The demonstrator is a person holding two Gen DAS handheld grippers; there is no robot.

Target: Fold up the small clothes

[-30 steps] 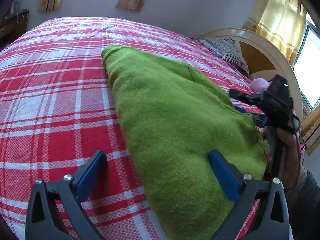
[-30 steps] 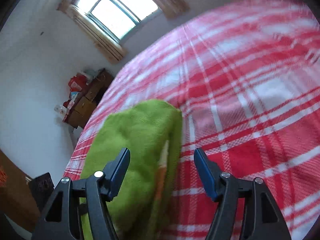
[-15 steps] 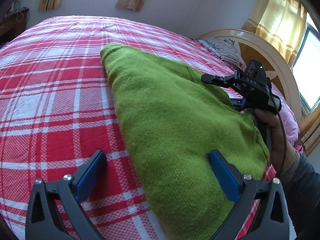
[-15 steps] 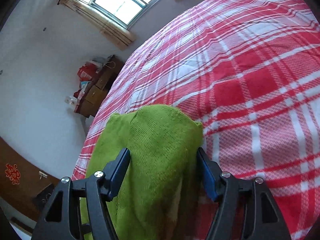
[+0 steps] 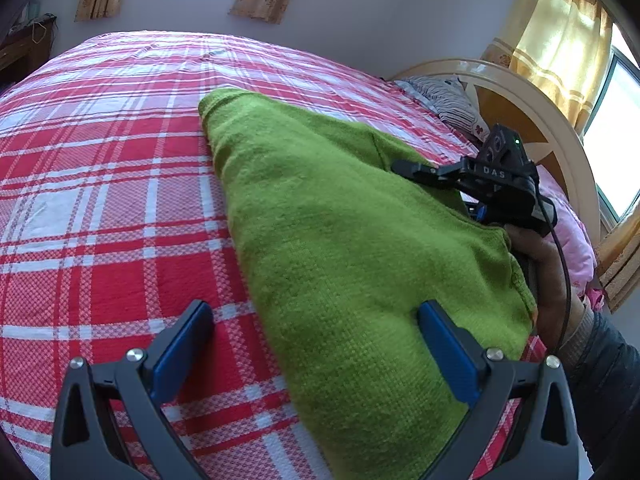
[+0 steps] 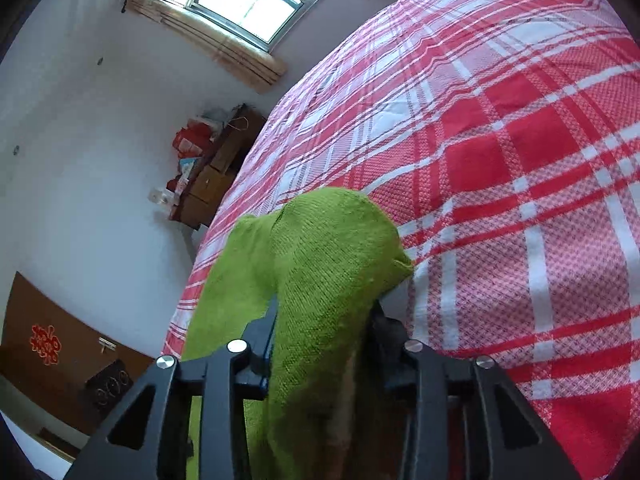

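Note:
A green knit garment [image 5: 328, 232] lies on the red and white plaid bed [image 5: 100, 200]. My left gripper [image 5: 316, 344] is open, low over the garment's near edge, with its right finger on the cloth and its left finger over the bedsheet. My right gripper [image 6: 324, 320] is shut on a fold of the green garment [image 6: 320, 264], which bunches up between its jaws. In the left wrist view the right gripper [image 5: 472, 176] sits at the garment's far right edge, held by a hand.
A curved wooden headboard [image 5: 520, 92], a striped pillow [image 5: 448, 100] and pink bedding [image 5: 568, 232] are at the right. A cabinet with boxes [image 6: 208, 172] stands beside the bed near the wall. Windows with curtains are behind.
My right gripper moved onto the garment's edge and closed on a fold of it. My left gripper stayed open and almost still.

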